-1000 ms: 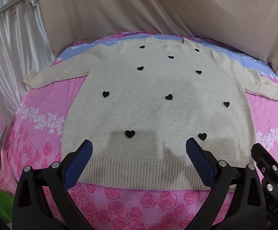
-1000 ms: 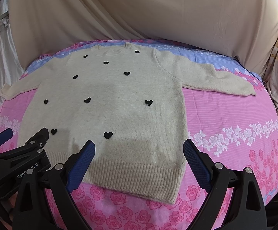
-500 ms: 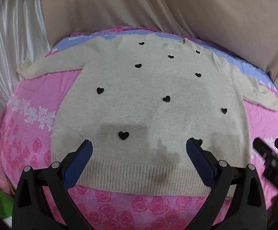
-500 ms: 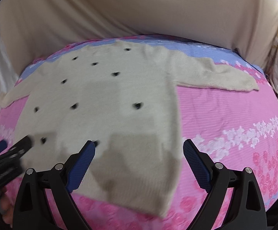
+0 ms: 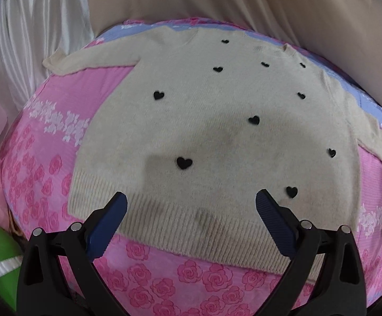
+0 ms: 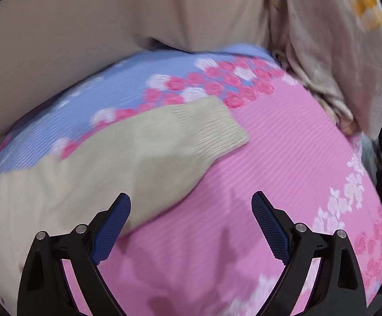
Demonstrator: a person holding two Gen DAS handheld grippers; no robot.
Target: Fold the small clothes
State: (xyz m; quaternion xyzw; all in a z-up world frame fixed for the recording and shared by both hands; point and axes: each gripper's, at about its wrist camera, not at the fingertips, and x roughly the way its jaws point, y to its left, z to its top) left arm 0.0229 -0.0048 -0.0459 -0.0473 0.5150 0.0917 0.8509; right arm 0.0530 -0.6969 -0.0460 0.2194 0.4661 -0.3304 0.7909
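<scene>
Left wrist view: cream sweater [image 5: 217,137] flat on the bed [image 5: 40,163], left gripper [image 5: 191,210] and right gripper [image 6: 191,210] both spread wide, empty; soft limp knit, likely best pinched at sleeve cuff [image 6: 212,126].

Black left gripper [image 5: 191,208]; blue ribbed jaws

Sweater [image 5: 217,137]: lies flat on the bed [image 5: 59,121], hem nearest the left tool, neckline at the far side.
Sleeves: spread out to either side of the sweater's body.
Left tool [image 5: 191,205]: over the sweater's hem.
Right tool [image 6: 191,208]: beside the sweater's right sleeve [image 6: 148,152], cuff beyond it.
Drape [image 5: 217,0]: behind the sweater, past the bed's far edge.
</scene>
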